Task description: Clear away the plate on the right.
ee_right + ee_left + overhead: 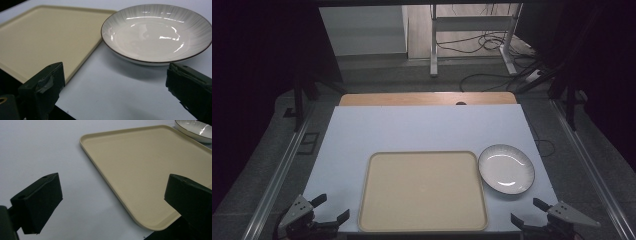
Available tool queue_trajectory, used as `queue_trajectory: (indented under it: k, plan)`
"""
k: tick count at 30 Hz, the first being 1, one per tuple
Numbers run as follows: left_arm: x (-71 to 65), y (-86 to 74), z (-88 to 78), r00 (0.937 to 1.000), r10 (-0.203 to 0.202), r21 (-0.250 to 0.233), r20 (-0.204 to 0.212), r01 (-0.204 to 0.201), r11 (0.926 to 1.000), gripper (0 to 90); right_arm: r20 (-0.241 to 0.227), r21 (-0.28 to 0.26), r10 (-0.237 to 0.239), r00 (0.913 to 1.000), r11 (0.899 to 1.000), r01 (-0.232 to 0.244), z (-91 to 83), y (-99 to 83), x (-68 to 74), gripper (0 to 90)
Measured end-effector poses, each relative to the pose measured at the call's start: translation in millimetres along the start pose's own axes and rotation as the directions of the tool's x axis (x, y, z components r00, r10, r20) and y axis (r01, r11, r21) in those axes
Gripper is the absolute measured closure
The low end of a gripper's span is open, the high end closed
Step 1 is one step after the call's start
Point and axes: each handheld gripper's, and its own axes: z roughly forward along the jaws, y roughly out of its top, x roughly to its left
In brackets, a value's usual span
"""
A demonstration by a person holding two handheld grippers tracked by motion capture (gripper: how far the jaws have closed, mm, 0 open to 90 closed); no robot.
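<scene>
A pale blue-white counter [422, 127] is stretching away under dim light, its far edge showing a strip of bare wood. Lying flat near the counter's front edge is a cream tray [422, 190] with rounded corners and a low raised rim, its surface bare. Just beside the tray's far right corner, a shallow white plate [506, 168] with a thin dark rim and fine grey lines fanning round its inside is sitting upright on the counter; whether the two rims are touching is hard to tell from above, though the right gripper view [155, 32] is showing a narrow gap between them.

At the front left corner of the counter, the left gripper [332, 209] is hovering with its jaws spread wide and nothing between them, aiming across the tray's near left corner [150, 170]. At the front right corner, the right gripper [528, 211] is likewise holding its jaws wide apart and gripping nothing, pointing at the plate, which is lying close ahead of it and clear of both jaws.
</scene>
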Motion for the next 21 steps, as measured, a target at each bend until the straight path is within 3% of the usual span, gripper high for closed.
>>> queue_trajectory:
  k: [3, 16, 21]
  plan:
    - [0.5, -3.0, 1.0, 0.9990, 0.028, -0.006, -0.035, -0.029, 0.9996, 1.6, -0.006, 0.012, -0.010, 0.9999, 1.000, 0.010, 1.4, 0.3, 1.8, 2.8]
    - [0.7, -3.0, 0.8, 0.9990, 0.017, 0.004, -0.041, -0.017, 0.9998, 1.5, -0.033, 0.040, 0.023, 0.9992, 0.999, -0.022, 6.5, -1.5, 2.0, 3.2]
    - [0.4, -3.6, 0.0, 0.9990, 0.020, 0.010, -0.040, -0.020, 0.9998, 1.5, -0.025, 0.071, -0.007, 0.9997, 0.997, 0.009, 11.8, -2.3, 4.8, 2.4]
